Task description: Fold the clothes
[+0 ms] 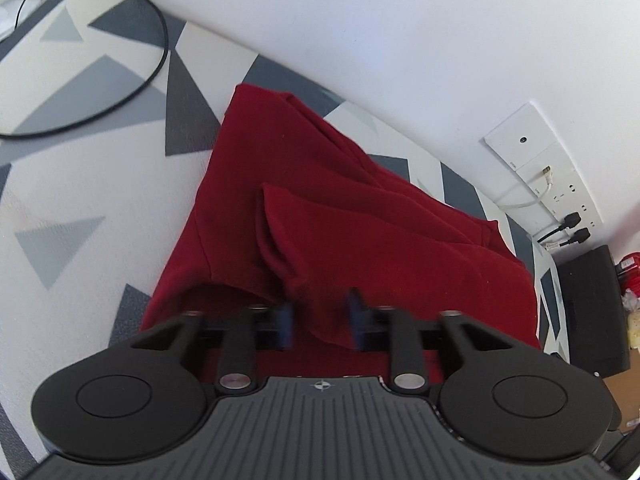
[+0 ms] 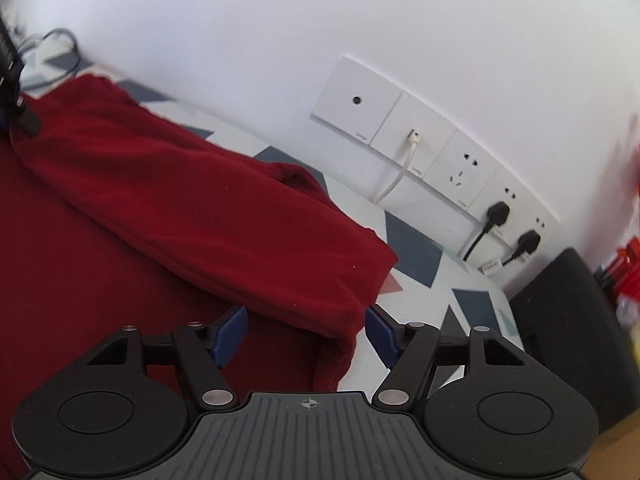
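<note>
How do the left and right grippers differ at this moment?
The left gripper has narrower jaws with a fold of the red garment between them; the right gripper gapes wider, straddling the garment's edge. The left's pads are blurred, the right's sharp. Both have blue pads and neither pinches cloth.

Dark red garment [image 1: 340, 216], soft knit, lying partly folded on the worktop [image 1: 80, 184] with its grey and white triangle pattern. Folded in overlapping layers, one rounded flap doubled back on top, far edge close to the white wall [image 1: 400, 20]. Creased along the folds, near end bunched and slightly raised.
</note>
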The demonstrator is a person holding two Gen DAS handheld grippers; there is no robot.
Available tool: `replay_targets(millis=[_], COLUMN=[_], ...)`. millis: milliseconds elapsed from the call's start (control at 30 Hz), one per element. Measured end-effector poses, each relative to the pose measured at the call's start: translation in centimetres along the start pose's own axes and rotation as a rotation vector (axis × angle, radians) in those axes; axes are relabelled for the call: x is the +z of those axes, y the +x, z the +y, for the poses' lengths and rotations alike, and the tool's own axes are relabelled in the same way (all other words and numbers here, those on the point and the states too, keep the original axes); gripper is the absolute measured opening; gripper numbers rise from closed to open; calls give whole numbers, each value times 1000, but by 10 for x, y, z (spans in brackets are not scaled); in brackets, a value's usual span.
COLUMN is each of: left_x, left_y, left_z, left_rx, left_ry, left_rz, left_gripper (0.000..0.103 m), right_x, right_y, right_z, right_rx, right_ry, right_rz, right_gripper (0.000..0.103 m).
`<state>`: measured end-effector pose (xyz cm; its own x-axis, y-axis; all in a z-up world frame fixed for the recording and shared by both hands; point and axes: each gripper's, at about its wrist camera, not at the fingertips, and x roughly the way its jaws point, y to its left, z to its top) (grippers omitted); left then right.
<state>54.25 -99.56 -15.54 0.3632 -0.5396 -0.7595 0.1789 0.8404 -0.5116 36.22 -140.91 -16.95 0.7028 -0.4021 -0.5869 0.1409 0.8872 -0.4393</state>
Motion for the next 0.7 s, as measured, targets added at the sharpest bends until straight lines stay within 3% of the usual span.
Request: replay_targets(millis=[33, 67, 133, 167, 233, 300, 433, 600, 667, 700], left_x=[1, 2, 5, 8, 13, 18, 37, 53, 54, 54], left_y=[0, -1, -1, 0, 0, -5, -20, -61, -61, -56], left_z=[2, 4, 7, 6, 1, -4, -25, -61, -62, -57], left_rx=[-7, -15, -28, -24, 3, 23, 12, -64, -49, -28], left_ry=[-19, -38, -70, -67, -56, -70, -26, 122, 147, 141], left_rz=[-7, -15, -25, -26, -19, -31, -126, -357, -379, -364], left_gripper=[60, 61, 58, 36, 8, 8, 7, 7, 7, 7], right_x=[0, 1, 2, 3, 6, 7, 10, 13, 12, 11], right_y=[4, 8, 15, 17, 17, 14, 10, -1, 0, 3], right_z=[1, 1, -1, -4, -12, -21, -38, -55, -49, -44], right_rx=[-1, -2, 2, 7, 25, 29, -3, 8, 50, 79], right_ry=[-15, -30, -24, -6, 51, 100, 197, 336, 303, 267], right_rz=[4, 7, 25, 36, 39, 32, 18, -23, -8, 15], right_gripper=[61, 56, 36, 27, 20, 14, 8, 8, 10, 18])
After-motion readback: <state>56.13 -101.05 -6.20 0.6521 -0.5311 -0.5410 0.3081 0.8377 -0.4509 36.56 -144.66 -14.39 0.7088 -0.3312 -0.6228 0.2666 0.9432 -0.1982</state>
